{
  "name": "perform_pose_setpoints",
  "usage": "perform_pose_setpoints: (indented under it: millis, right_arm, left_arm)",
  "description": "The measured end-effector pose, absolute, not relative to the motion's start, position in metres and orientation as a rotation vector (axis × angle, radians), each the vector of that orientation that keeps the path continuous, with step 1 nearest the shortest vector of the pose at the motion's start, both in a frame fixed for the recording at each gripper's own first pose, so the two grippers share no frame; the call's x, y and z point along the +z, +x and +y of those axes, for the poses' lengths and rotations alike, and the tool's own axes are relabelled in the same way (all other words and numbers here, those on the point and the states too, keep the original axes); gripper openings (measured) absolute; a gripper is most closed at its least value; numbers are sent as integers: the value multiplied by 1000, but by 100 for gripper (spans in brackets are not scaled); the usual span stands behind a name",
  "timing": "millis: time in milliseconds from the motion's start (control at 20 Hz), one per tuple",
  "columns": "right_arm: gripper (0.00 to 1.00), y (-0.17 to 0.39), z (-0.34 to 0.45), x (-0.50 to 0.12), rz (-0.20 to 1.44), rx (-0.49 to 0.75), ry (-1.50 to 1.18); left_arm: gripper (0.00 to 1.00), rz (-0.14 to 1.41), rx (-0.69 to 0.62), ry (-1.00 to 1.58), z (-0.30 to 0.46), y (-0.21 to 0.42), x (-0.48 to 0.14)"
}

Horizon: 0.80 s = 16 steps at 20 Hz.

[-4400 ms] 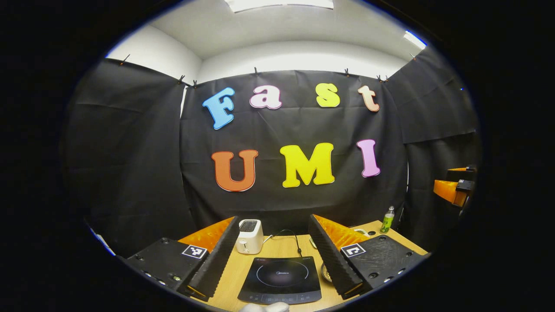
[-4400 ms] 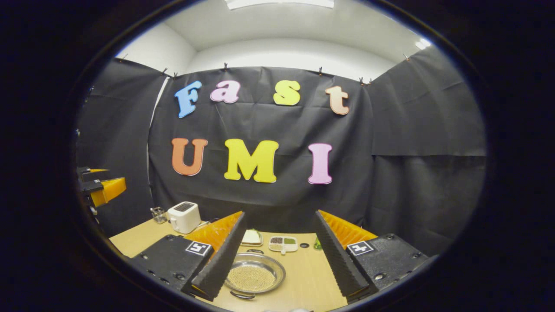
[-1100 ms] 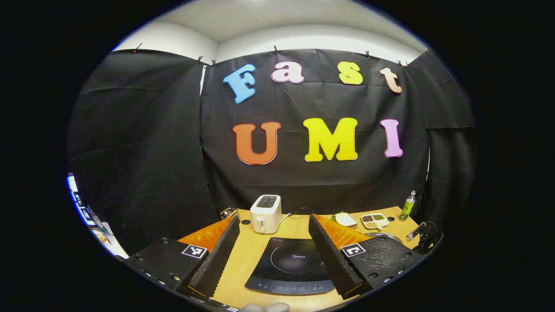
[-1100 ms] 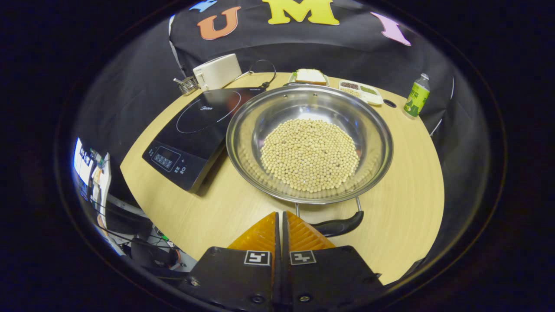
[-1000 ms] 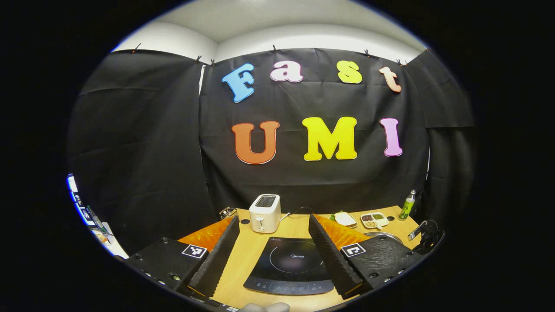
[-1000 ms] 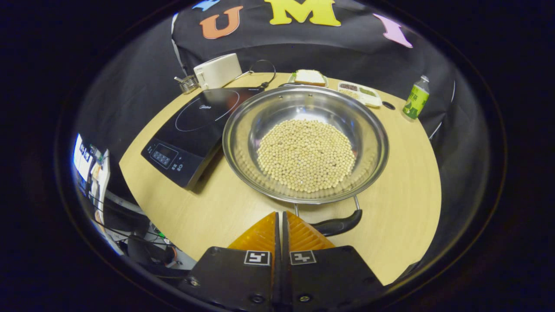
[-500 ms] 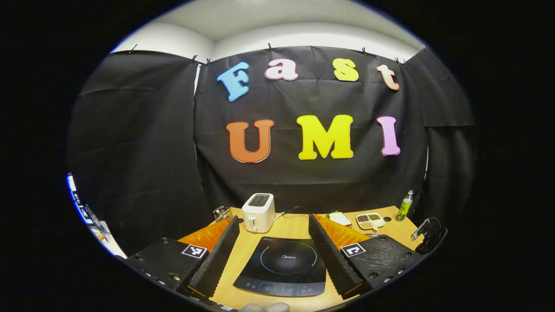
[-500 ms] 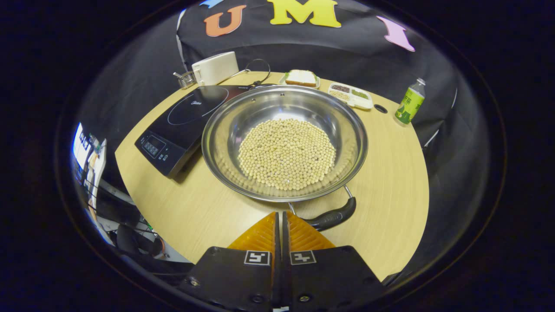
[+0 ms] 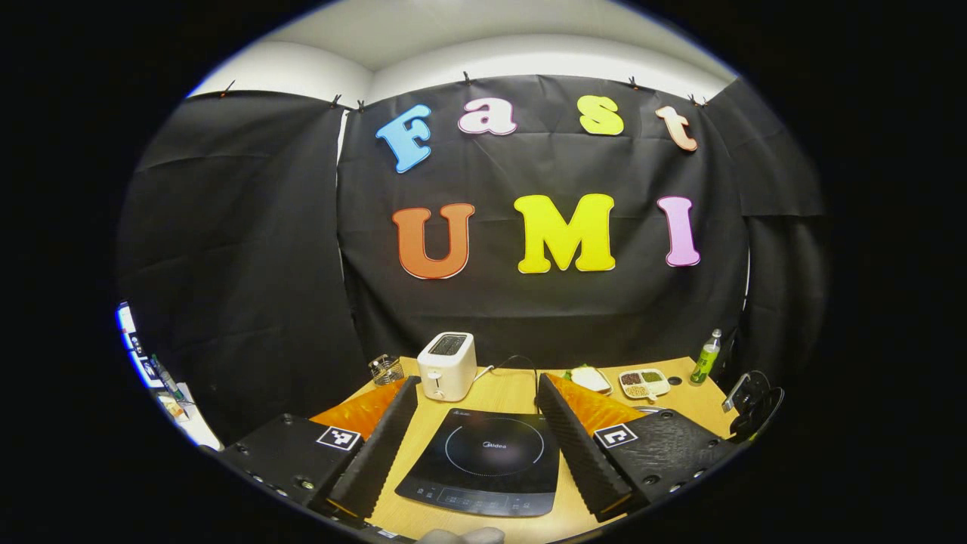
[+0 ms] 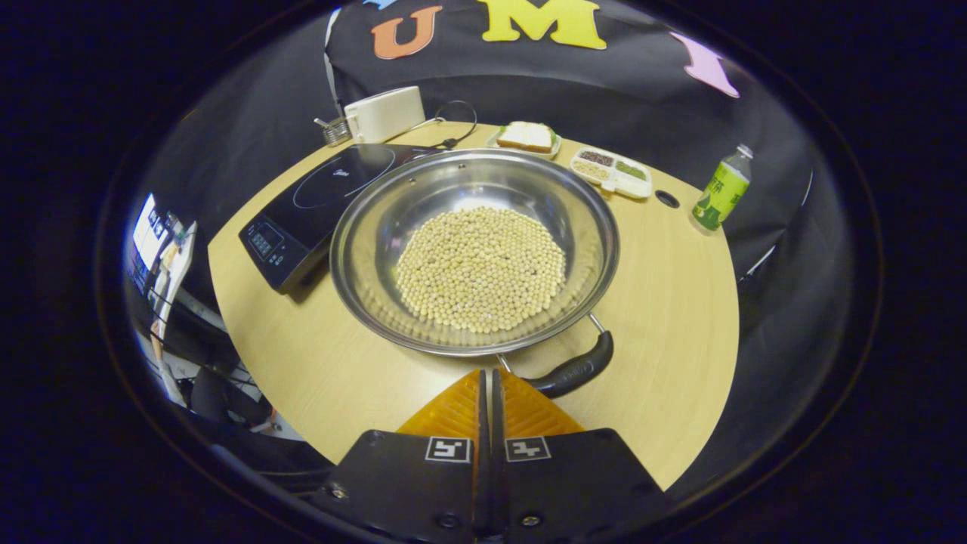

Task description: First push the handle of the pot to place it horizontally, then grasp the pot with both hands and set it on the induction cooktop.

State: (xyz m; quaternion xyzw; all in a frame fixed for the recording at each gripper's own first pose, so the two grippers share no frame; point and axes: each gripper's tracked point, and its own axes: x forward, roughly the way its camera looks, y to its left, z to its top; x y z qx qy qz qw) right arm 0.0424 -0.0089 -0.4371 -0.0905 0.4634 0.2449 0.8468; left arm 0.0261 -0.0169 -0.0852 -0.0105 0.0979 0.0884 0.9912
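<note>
Each gripper has a black, flat-topped body with small screws along its edges and a square black-and-white marker on each side. From the left gripper (image 9: pixel 476 400) run two long wedge-shaped fingers with ribbed inner faces. The right gripper (image 10: pixel 489 378) has the same ridged wedges.

Silver pot (image 10: pixel 363 249) (pale beans (image 10: pixel 480 268)), black cooktop (image 10: pixel 321 200), white toaster (image 9: pixel 447 366).

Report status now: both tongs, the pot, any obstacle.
Left tongs open above induction cooktop. Right tongs shut, empty, at pot handle. Pot of beans on table, beside cooktop. Nothing between them.
</note>
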Motion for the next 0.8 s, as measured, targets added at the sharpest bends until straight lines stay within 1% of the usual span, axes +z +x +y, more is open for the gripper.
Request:
perform_pose_setpoints:
  millis: [50,100,350,550,800]
  right_arm:
    - [0,43,-12,-438,977,514,-194]
    - [4,42,-16,-438,977,509,-195]
    - [4,42,-32,-439,978,476,-179]
    - [4,52,-54,-442,983,422,-179]
    - [4,66,-68,-443,989,384,-162]
  left_arm:
    - [96,195,178,-22,-19,26,-83]
    - [96,194,177,-20,-21,27,-83]
    - [96,185,157,-18,-34,32,-80]
    - [96,189,147,-17,-39,34,-81]
    - [96,199,151,-11,-41,38,-85]
